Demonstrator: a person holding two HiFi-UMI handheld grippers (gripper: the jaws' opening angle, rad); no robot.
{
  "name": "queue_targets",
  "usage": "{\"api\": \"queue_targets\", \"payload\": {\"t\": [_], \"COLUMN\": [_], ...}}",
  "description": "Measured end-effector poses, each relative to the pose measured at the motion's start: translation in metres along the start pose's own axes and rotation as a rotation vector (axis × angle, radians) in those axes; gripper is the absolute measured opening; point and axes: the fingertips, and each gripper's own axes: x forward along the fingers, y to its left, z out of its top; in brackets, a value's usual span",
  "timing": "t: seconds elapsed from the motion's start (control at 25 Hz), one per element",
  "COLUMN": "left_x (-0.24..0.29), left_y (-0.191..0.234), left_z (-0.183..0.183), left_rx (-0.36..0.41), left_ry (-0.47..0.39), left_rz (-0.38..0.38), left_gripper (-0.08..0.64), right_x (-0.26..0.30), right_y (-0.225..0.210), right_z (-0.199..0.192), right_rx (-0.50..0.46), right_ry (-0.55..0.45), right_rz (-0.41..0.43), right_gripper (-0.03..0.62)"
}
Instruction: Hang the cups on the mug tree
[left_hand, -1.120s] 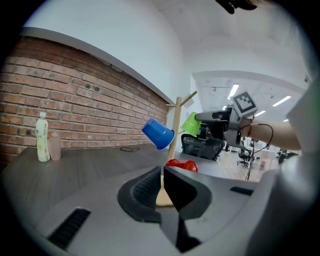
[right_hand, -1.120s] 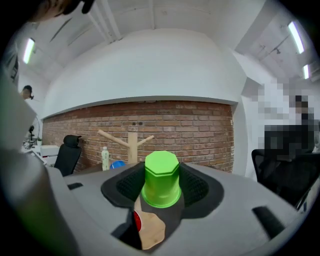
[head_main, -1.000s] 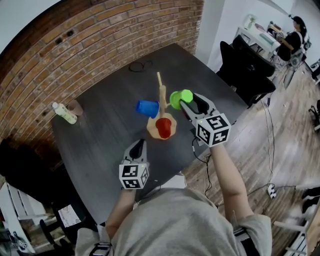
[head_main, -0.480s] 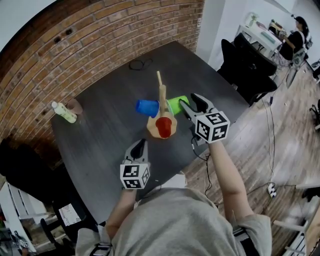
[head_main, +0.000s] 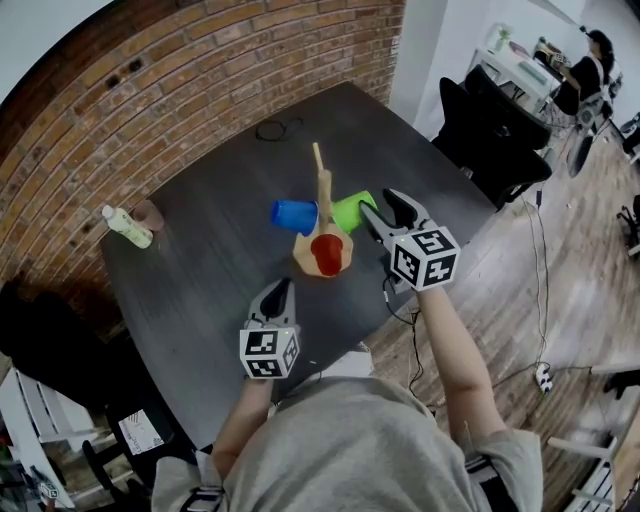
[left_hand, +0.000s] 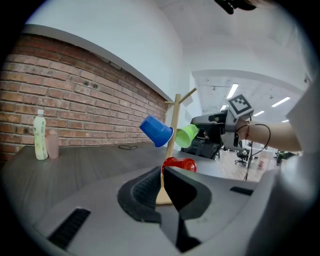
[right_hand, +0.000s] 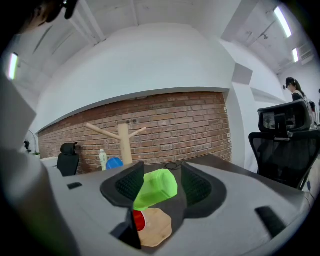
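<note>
The tree (head_main: 324, 195) stands in the middle of the table (head_main: 220, 270). Three cups are on it. The blue cup (head_main: 293, 215) hangs on one side, tipped mouth down so its peg can hold it. The green cup (right_hand: 157, 187) hangs on the other side, tipped the same way. The red cup (head_main: 327, 252) sits low over the wooden base, lying on its side. It looks hung on a low peg, but the peg is hidden.

The right gripper (head_main: 385, 215) is up close to the green cup. Its jaws stand wide apart with the cup between them. There is a gap next to one jaw, so they are not squeezing. I think the cup is hanging by itself and the gripper has let go.

The left gripper (left_hand: 163, 172) waits low in front of the tree. Its jaws are pressed together with nothing in them. It has no job right now, so it stays out of the way.

A bottle (head_main: 128, 227) stands far off by the table edge. Its label is too small to read. The cubes on the grippers show only black and white squares, no words. The cups are plain.
</note>
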Motion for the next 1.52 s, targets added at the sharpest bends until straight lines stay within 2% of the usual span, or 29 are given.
{"api": "queue_targets", "payload": {"t": [0.2, 0.28, 0.6, 0.8, 1.16, 1.52], "left_x": [-0.008, -0.012, -0.034, -0.042, -0.052, -0.078], "left_y": [0.000, 0.000, 0.002, 0.007, 0.005, -0.009], "left_z": [0.001, 0.001, 0.003, 0.004, 0.002, -0.003], "left_rx": [-0.002, -0.002, 0.004, -0.022, -0.017, 0.011], "left_ry": [-0.001, 0.000, -0.005, -0.014, -0.016, -0.016], "left_rz": [-0.010, -0.010, -0.007, 0.010, -0.009, -0.077], "left_gripper": [0.020, 0.020, 0.020, 0.020, 0.020, 0.020], "right_x": [-0.013, -0.020, -0.051, -0.066, -0.086, -0.118], "right_y": [0.010, 0.016, 0.050, 0.069, 0.100, 0.137], "right_z": [-0.003, -0.006, -0.028, -0.034, -0.047, -0.067], "right_rx": [-0.036, -0.058, -0.141, -0.131, -0.101, -0.119], "right_ry": [-0.001, -0.005, 0.026, 0.034, 0.038, 0.041], "right_rz": [-0.029, -0.043, -0.094, -0.097, -0.076, -0.102], "right_gripper": [0.221, 0.199, 0.075, -0.002, -0.002, -0.003]}}
